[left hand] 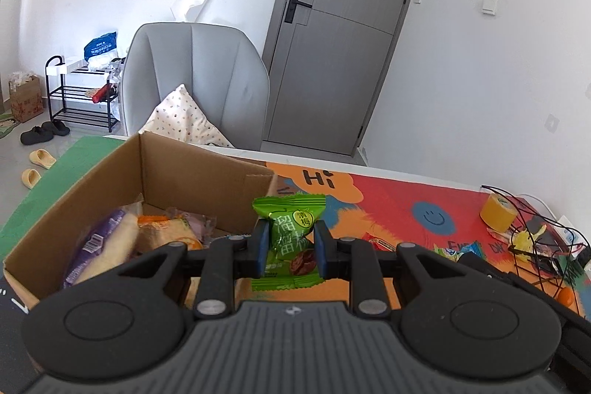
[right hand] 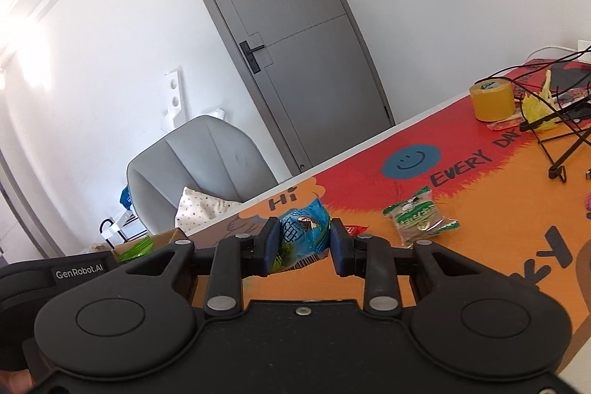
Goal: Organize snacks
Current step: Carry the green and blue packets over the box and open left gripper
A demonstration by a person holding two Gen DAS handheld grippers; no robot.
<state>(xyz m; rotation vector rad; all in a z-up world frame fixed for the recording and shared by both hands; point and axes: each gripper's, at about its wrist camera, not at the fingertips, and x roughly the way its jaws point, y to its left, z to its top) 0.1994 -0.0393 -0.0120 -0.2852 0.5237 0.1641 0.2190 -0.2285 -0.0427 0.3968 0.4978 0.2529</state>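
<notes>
Snacks were clamped in both tools. One green plum-candy packet (left hand: 291, 239), glossy with crimped zigzag ends, stood upright between the blue pads of the left gripper (left hand: 290, 248), raised above the mat just right of an open corrugated cardboard box (left hand: 110, 172). Inside that box lay soft plastic-wrapped cakes (left hand: 110, 242), one with a purple label, another orange. The right gripper (right hand: 303, 242) pinched a crinkled blue packet (right hand: 304, 233) the same way, tilted, held over the table's printed mat (right hand: 480, 246) in orange and red with a blue smiley. Near it on the mat lay a flat green-and-white wrapped biscuit (right hand: 419, 218), with a small red wrapper (right hand: 354, 229) just beside the right finger. Farther off stood a squat yellow tape roll (right hand: 493, 100) among thin black cables (right hand: 565, 135).
</notes>
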